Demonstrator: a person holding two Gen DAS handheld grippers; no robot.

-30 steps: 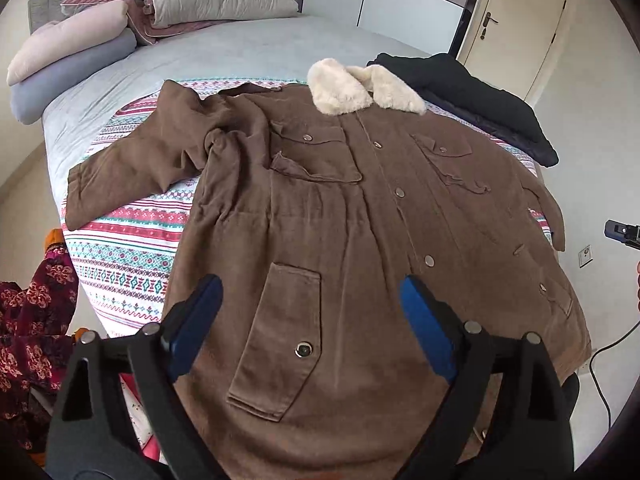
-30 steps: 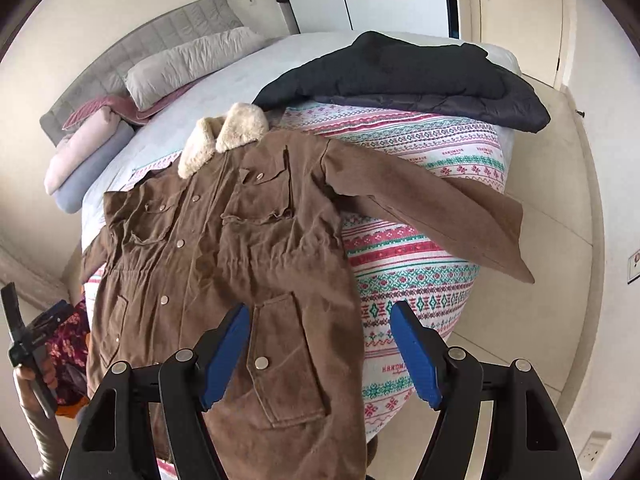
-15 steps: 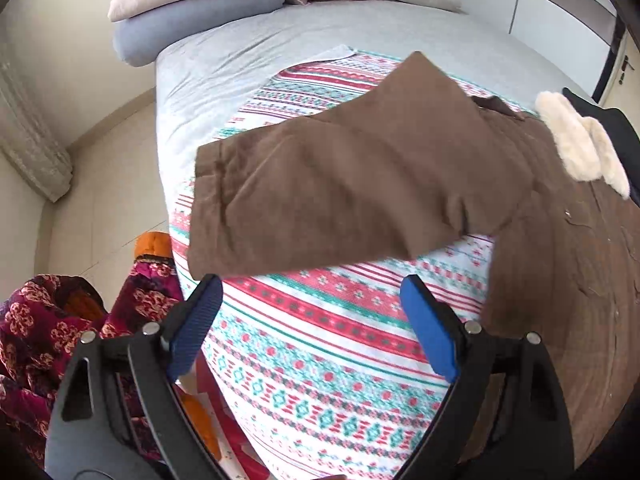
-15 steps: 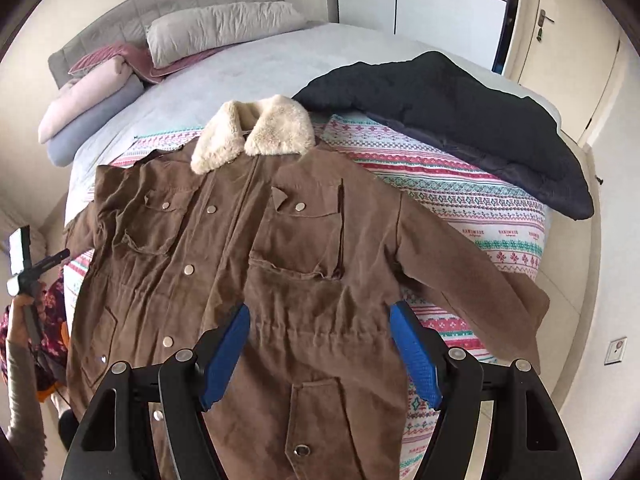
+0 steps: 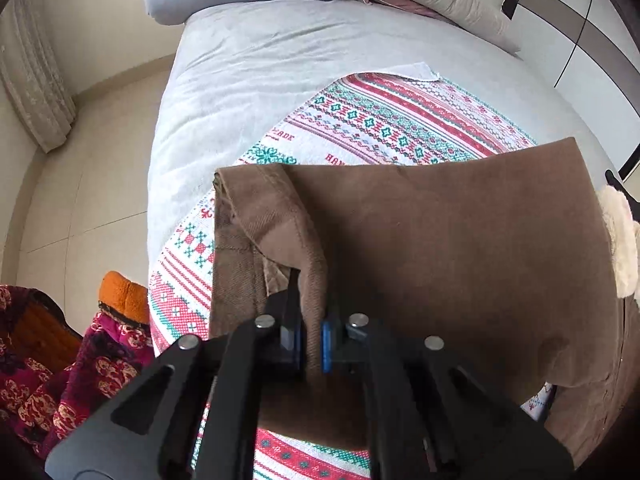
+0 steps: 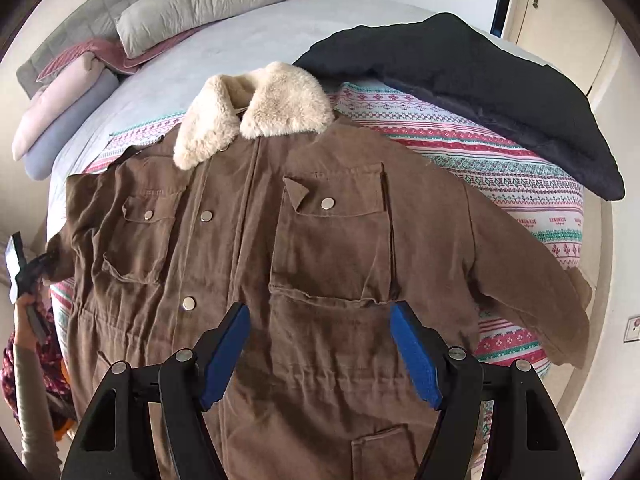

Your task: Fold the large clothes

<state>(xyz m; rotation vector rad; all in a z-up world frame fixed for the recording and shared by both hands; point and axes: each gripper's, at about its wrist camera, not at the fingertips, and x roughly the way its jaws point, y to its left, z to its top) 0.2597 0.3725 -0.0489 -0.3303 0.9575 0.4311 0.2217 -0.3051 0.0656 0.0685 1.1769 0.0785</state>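
Note:
A brown coat (image 6: 320, 248) with a cream fur collar (image 6: 256, 108) lies face up on a patterned blanket (image 6: 532, 208) on the bed. My left gripper (image 5: 311, 336) is shut on the cuff of the coat's left sleeve (image 5: 420, 248), which lies across the blanket's left edge. In the right wrist view that gripper (image 6: 38, 268) shows at the far left, at the sleeve end. My right gripper (image 6: 320, 348) is open and empty, hovering above the coat's waist below the chest pocket (image 6: 332, 236). The coat's right sleeve (image 6: 528, 264) lies stretched out toward the bed's right edge.
A black jacket (image 6: 480, 92) lies at the back right of the bed. Pillows and folded bedding (image 6: 120, 40) are stacked at the headboard. A red patterned garment (image 5: 52, 372) lies on the floor left of the bed. A door (image 6: 560, 8) is behind.
My left gripper moved forward onto the left sleeve's cuff and shut on it. My right gripper moved closer over the coat's middle and stayed open.

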